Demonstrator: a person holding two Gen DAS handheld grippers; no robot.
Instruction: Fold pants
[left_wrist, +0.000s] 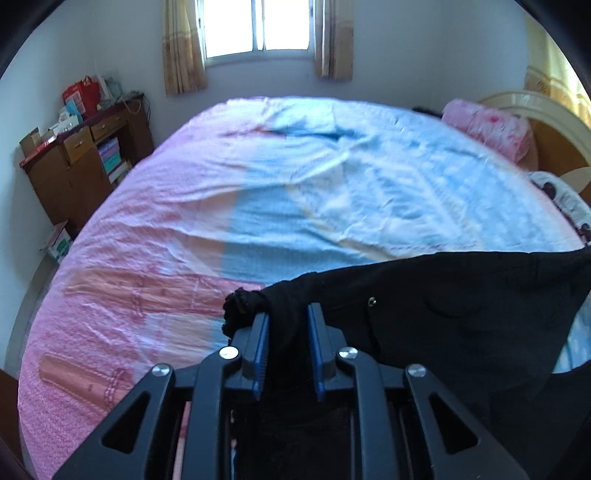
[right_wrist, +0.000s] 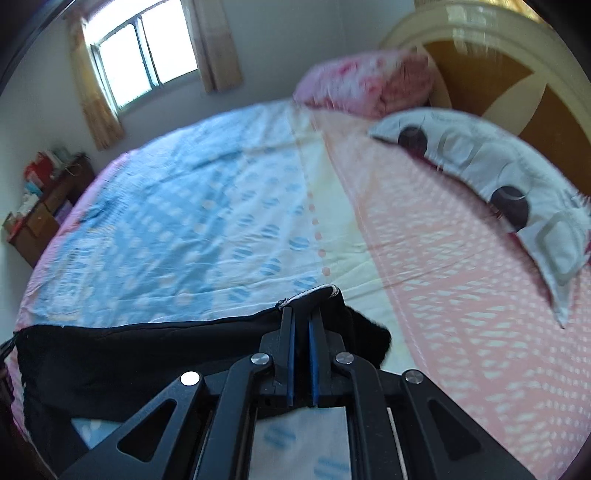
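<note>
Two hand-held grippers carry the black pants between them, and we see each from its own wrist camera. Our left hand-held gripper (left_wrist: 288, 317) has its blue-padded fingers (left_wrist: 263, 345) narrowed on a bunched corner of the pants (left_wrist: 443, 314), with dark cloth filling the gap between them and a frayed clump poking out just to its left. From there the pants spread away to the right of that gripper as a broad black sheet, its top edge stretched fairly straight, with a small metal button (left_wrist: 372, 302) showing near the gripper. Our right hand-held gripper (right_wrist: 302, 315) is pinched nearly closed on another edge of the pants (right_wrist: 129, 354), where a pale trim peeks out just past the fingertips; the cloth runs off to its left in a taut line and a small fold hangs just to its right. Beyond both grippers lies the bed (left_wrist: 155, 221), covered by a wrinkled sheet in pink, blue and cream bands. Ahead and to the right of the right gripper we see a white pillow (right_wrist: 517, 184) with dark circles, and farther on a pink pillow (right_wrist: 365, 81) against the headboard (right_wrist: 491, 70). Far ahead is a bright window (left_wrist: 258, 26) with curtains, and a wooden desk (left_wrist: 81, 162) stands well off to the left of the left gripper.
</note>
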